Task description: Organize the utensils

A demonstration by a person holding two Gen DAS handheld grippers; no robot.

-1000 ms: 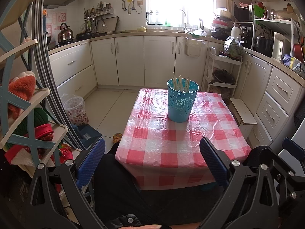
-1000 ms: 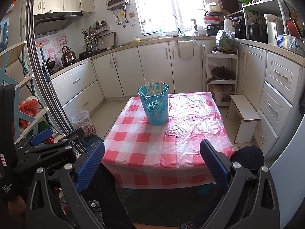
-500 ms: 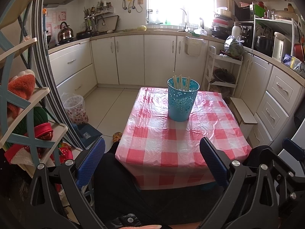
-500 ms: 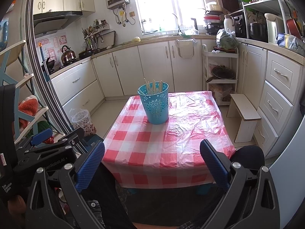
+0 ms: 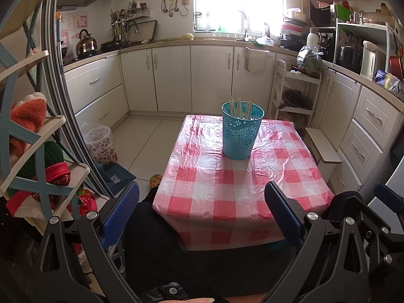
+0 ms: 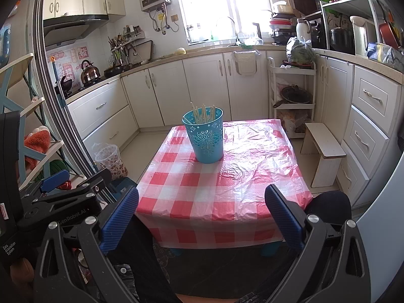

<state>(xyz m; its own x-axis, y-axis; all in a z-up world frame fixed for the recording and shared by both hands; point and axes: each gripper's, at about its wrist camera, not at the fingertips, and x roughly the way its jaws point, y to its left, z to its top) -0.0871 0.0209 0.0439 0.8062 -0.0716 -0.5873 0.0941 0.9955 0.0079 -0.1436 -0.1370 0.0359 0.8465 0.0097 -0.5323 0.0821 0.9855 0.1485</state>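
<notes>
Teal holder (image 5: 242, 133) with chopsticks (image 5: 239, 107) upright near far edge of checked table (image 5: 214, 192); left gripper (image 5: 202, 214) spread wide, empty.

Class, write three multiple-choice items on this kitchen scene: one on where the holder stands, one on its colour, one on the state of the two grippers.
1. The holder stands:
A. on the checked table
B. on the floor
C. on the counter

2. Its colour:
A. red
B. turquoise
C. white

3. The left gripper and right gripper are:
A. each shut on a chopstick
B. open and empty
C. inside the holder

Key: 1 A, it rests on the cloth; 2 B, its walls are turquoise, chopsticks inside; 3 B, fingers wide apart, nothing between.
</notes>
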